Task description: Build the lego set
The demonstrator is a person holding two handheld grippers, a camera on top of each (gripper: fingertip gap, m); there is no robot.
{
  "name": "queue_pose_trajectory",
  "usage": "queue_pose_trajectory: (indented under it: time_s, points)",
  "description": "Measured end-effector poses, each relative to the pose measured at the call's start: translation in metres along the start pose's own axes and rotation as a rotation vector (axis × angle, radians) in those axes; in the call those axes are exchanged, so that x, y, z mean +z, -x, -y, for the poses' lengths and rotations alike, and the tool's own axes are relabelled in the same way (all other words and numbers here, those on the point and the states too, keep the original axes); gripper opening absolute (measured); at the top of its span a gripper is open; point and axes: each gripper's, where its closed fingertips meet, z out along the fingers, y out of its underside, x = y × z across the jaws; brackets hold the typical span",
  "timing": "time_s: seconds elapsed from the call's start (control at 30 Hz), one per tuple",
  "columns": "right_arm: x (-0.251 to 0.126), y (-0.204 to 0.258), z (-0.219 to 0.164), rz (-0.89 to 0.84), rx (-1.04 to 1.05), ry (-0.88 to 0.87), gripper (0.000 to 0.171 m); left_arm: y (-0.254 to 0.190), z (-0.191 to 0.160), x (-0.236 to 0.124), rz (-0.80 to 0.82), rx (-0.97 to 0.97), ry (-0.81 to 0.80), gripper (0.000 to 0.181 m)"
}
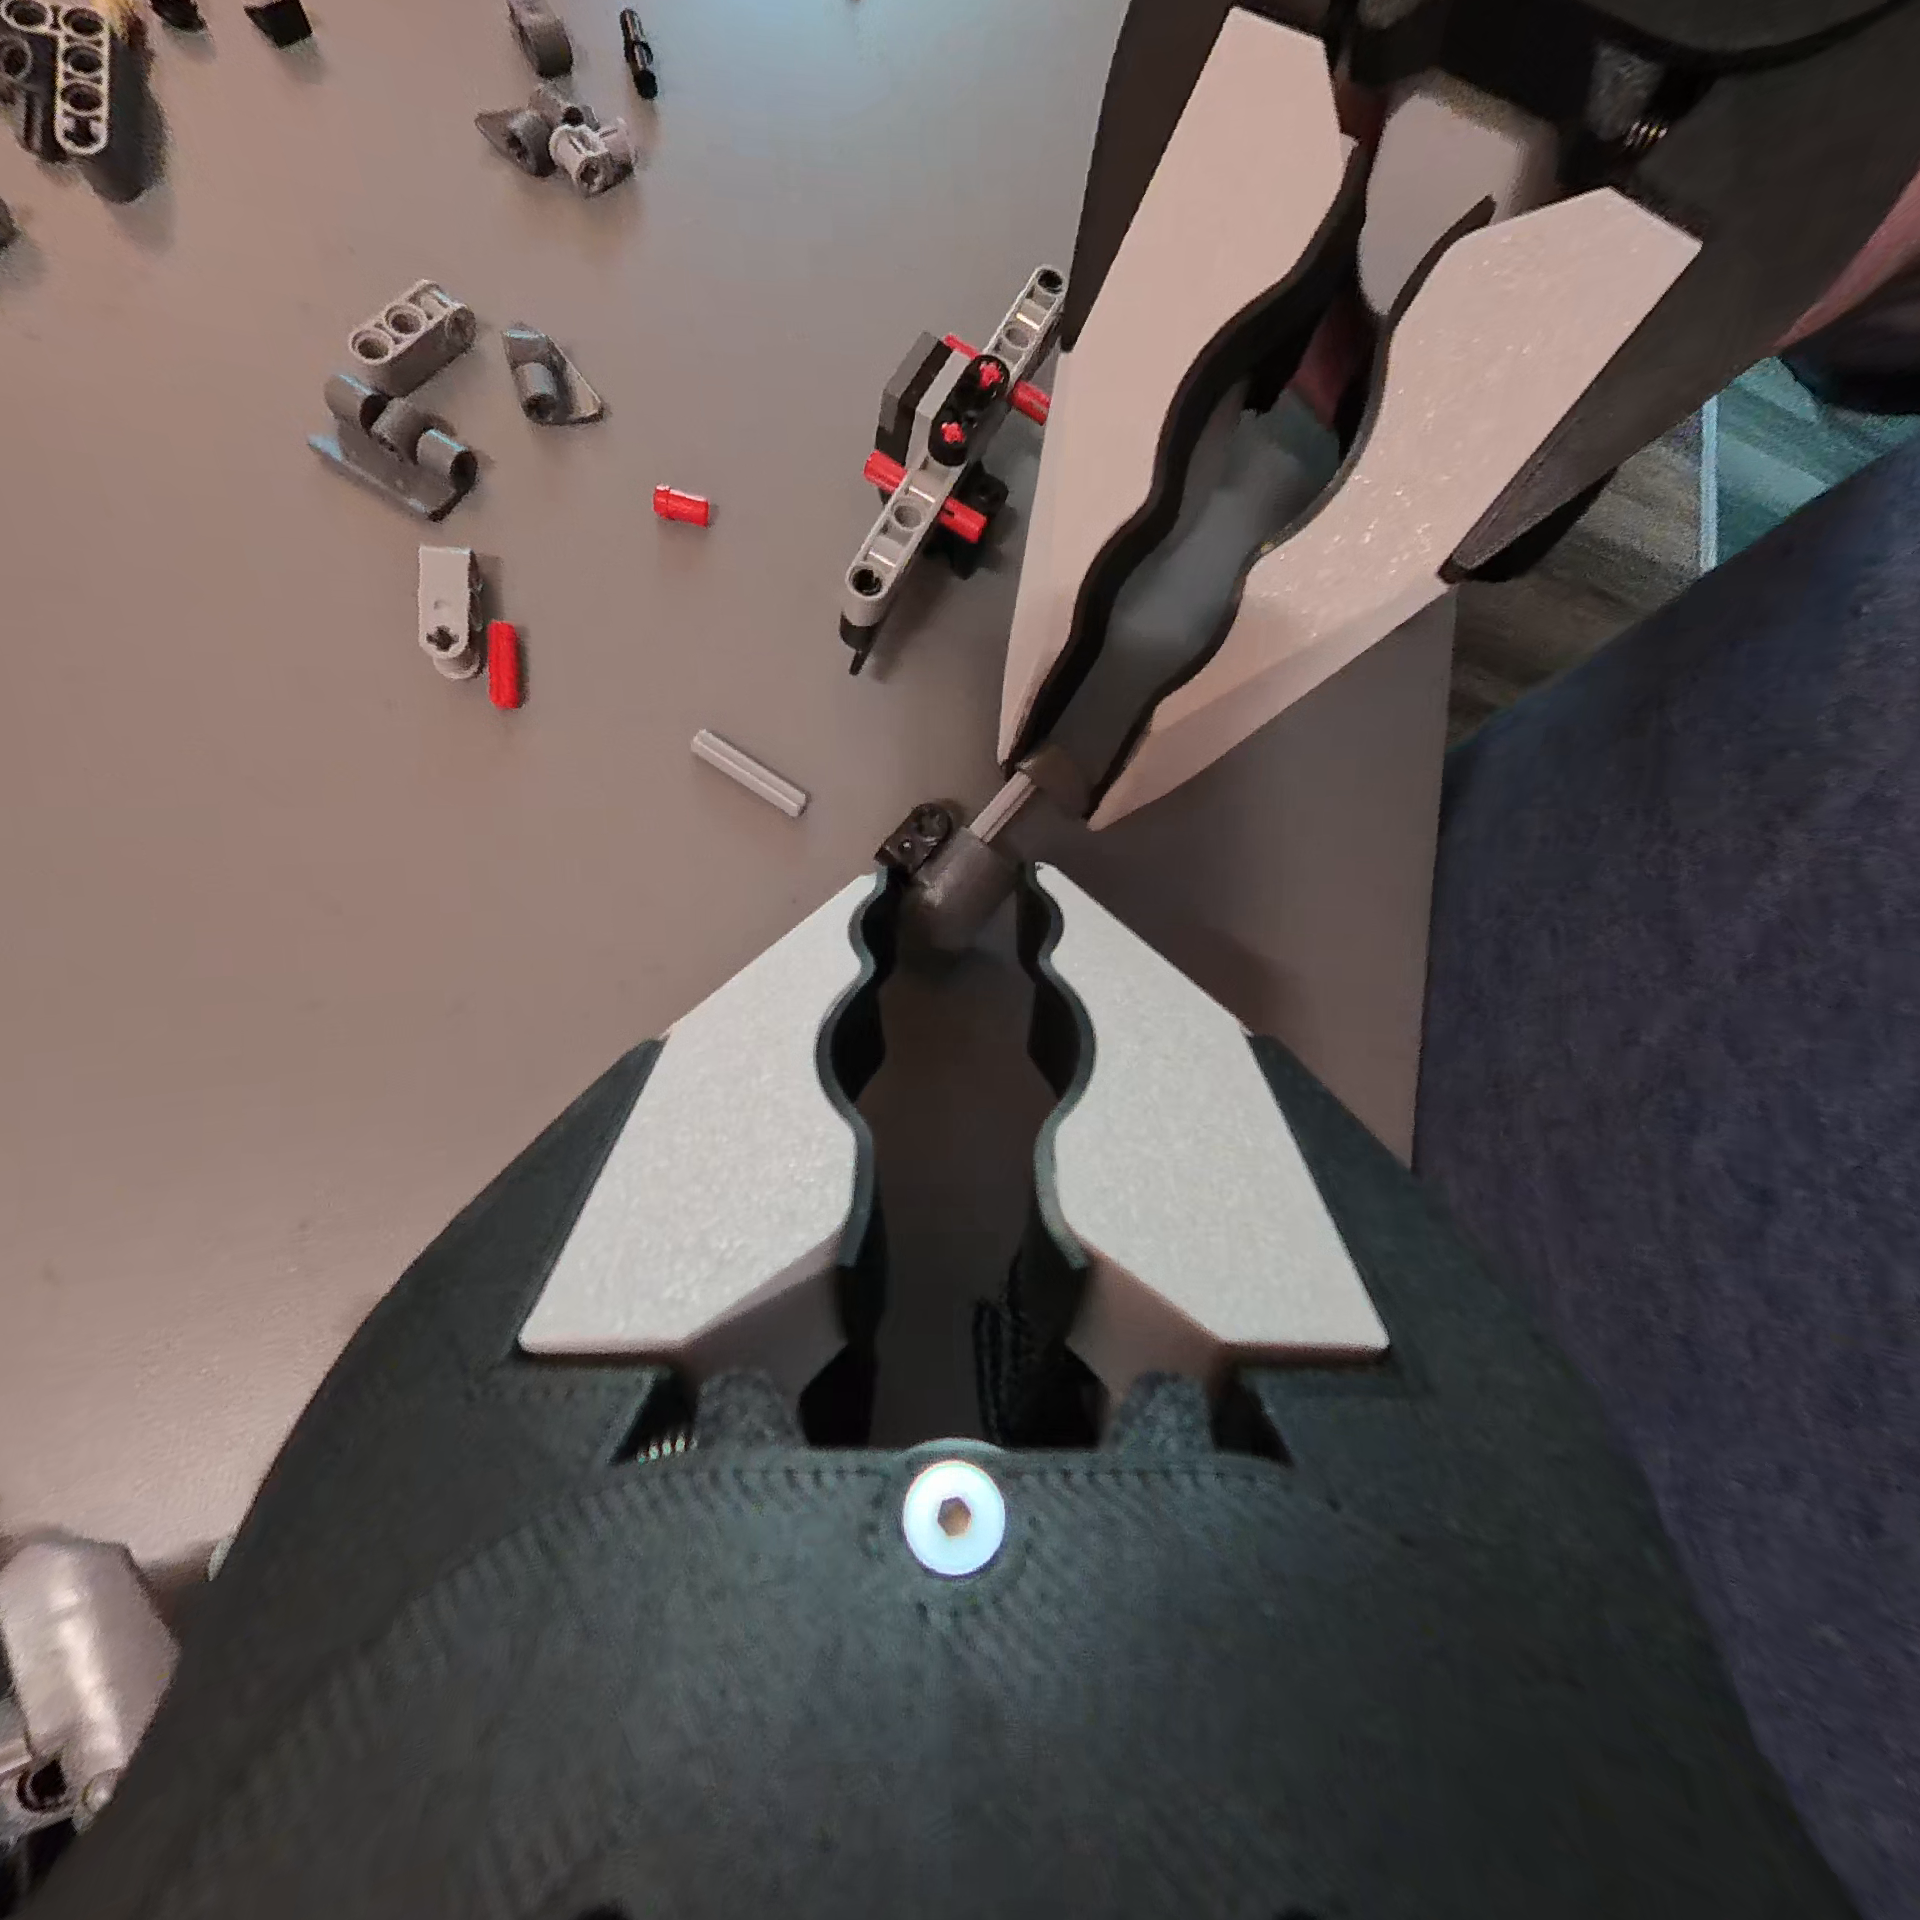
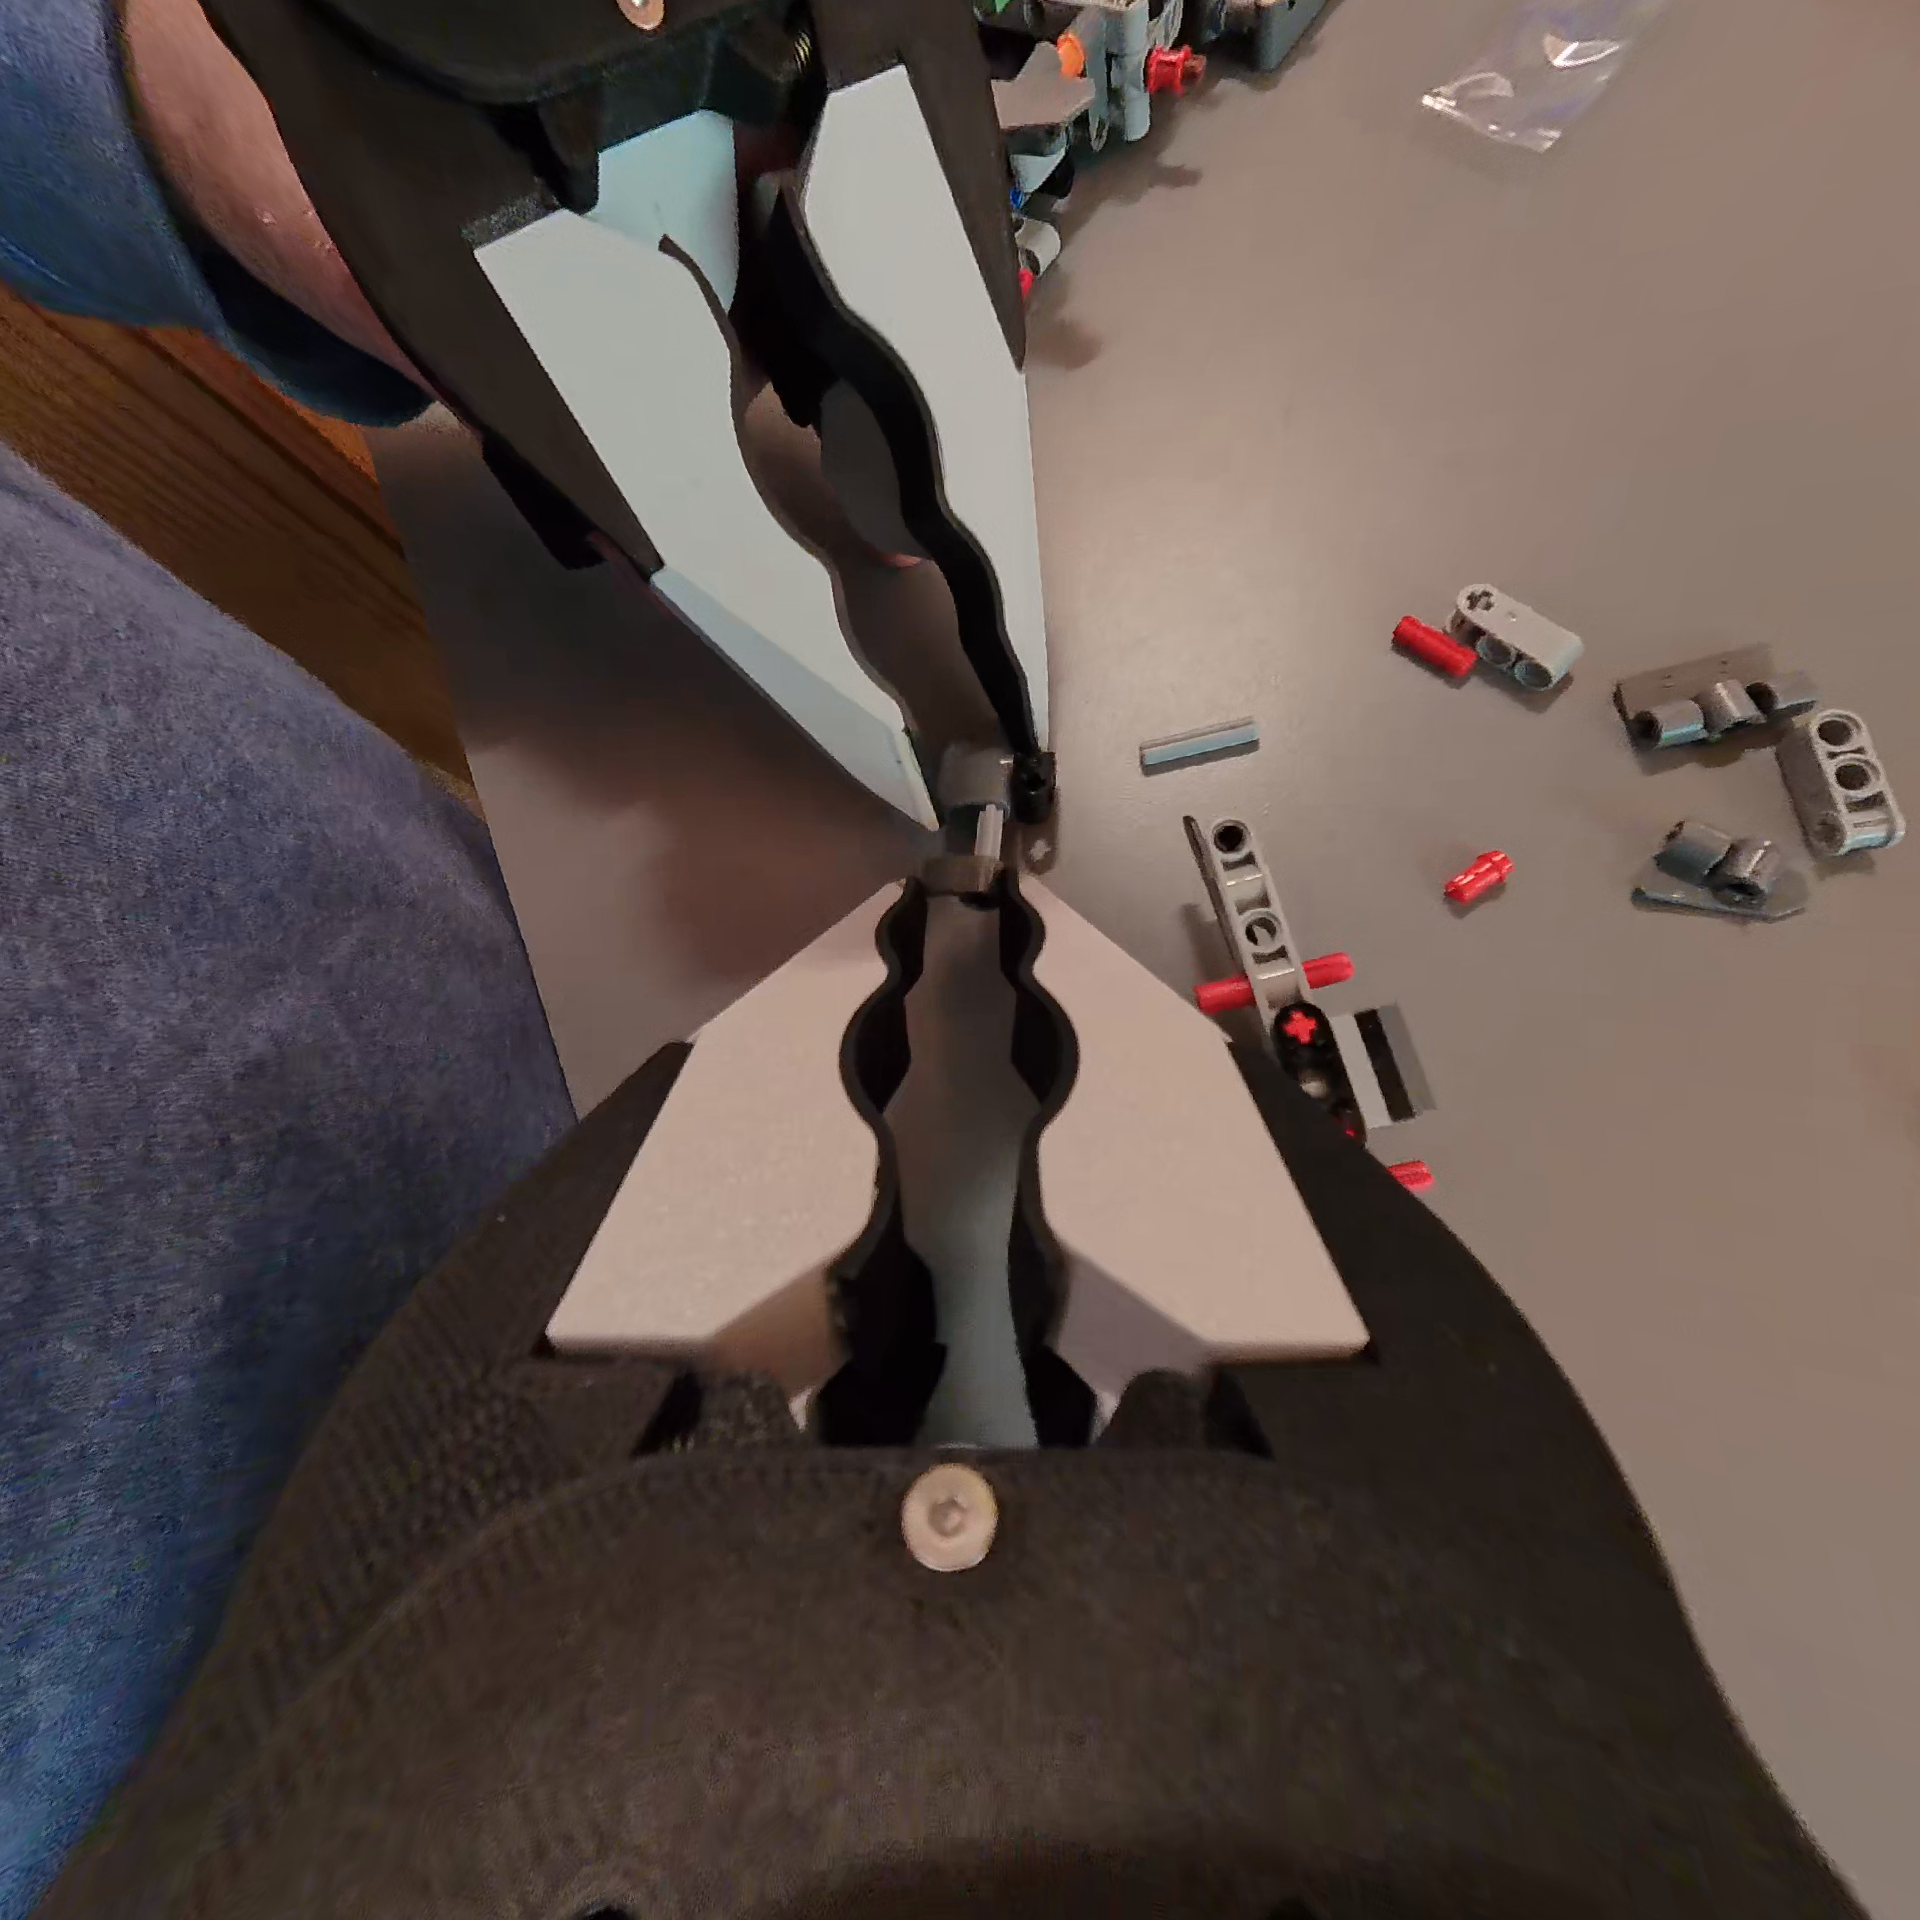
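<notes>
My left gripper [image 1: 956, 883] is shut on a small dark grey connector [image 1: 961, 883] with a black pin [image 1: 914, 831] on its side. My right gripper [image 2: 961, 883] is shut on a short light grey axle [image 2: 982, 836]. The two grippers meet tip to tip just above the grey table. The axle [image 1: 1003, 805] points into the connector's end and touches it. In the right wrist view the connector [image 2: 971, 774] and its black pin [image 2: 1034, 774] sit at the left gripper's tips [image 2: 987, 769]. The right gripper [image 1: 1049, 774] comes in from the upper right in the left wrist view.
Loose parts lie on the table [image 1: 260, 935]: a grey axle [image 1: 748, 772], red pins [image 1: 683, 505] [image 1: 503, 663], dark grey connectors [image 1: 400, 447] and a grey beam sub-assembly with red axles [image 1: 956, 447]. A part-built model [image 2: 1091, 83] and a clear plastic bag [image 2: 1527, 94] lie farther off. A person's blue clothing [image 2: 208, 935] is beside the table edge. Left and right tips are no more than a few centimetres apart.
</notes>
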Motion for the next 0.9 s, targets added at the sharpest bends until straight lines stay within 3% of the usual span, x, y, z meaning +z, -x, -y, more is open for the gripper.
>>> queue_pose_trajectory:
  time_s: [0.9]
  points:
    - [0.0071, 0.0007, -0.0101, -0.019, -0.101, 0.125, 0.01, 0.001, -0.004, 0.0026, 0.133, 0.143, 0.113, 0.021]
